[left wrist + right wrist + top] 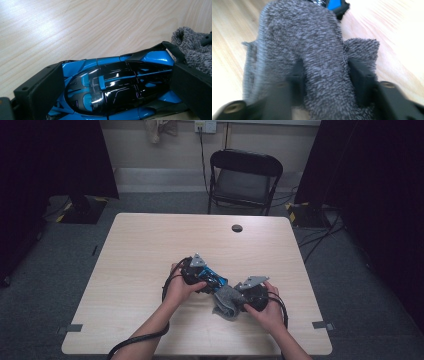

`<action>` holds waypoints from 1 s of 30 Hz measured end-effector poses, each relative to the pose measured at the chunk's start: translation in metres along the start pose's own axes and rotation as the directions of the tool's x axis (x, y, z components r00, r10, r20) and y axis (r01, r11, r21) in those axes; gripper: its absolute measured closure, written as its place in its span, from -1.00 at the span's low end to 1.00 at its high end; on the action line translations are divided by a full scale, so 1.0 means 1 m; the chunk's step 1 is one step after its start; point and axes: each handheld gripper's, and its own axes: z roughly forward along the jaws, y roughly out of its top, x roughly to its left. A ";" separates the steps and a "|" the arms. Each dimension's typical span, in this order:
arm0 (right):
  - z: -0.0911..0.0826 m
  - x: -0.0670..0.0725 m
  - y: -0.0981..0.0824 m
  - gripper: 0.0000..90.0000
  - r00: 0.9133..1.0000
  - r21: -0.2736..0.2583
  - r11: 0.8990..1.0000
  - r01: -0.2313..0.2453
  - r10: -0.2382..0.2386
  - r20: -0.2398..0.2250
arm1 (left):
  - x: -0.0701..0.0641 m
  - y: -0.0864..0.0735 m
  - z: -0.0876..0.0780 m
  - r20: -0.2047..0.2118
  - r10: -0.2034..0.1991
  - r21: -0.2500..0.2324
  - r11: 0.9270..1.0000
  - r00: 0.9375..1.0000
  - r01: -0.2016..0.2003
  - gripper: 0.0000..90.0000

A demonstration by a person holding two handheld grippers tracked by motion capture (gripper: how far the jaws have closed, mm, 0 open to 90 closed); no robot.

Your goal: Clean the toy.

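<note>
Left gripper (pixel 209 279) is clamped on the blue-and-black toy car (pixel 117 87), one jaw at each end of the body, car lying flat on the table (pixel 150 250). Looks like a brace: it pins the car so it can't slide while the other hand works on it.

Right gripper (pixel 243 298) is closed on a fold of the grey terry cloth (pixel 312 57); the wad bulges between both jaws in the right gripper view. The cloth's far end sits against the car's tail, the blue bit at about 12 o'clock in that view (pixel 335 4).

From the high view, car and cloth (pixel 227 301) sit near the front-centre of the table, cloth at roughly 4 o'clock from the car, touching it. The two grippers angle toward each other, which suits wiping along the body.

My read: a wipe-down is in progress, cloth at one end. Right gripper view is blurred. Risk: the cloth snagging on the rear wing (pixel 172 48).
</note>
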 end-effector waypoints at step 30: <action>0.012 -0.029 0.016 0.52 0.988 -0.035 0.994 -0.105 0.108 0.109 | -0.008 0.004 0.000 -0.012 0.060 0.042 0.997 0.998 -0.059 -1.00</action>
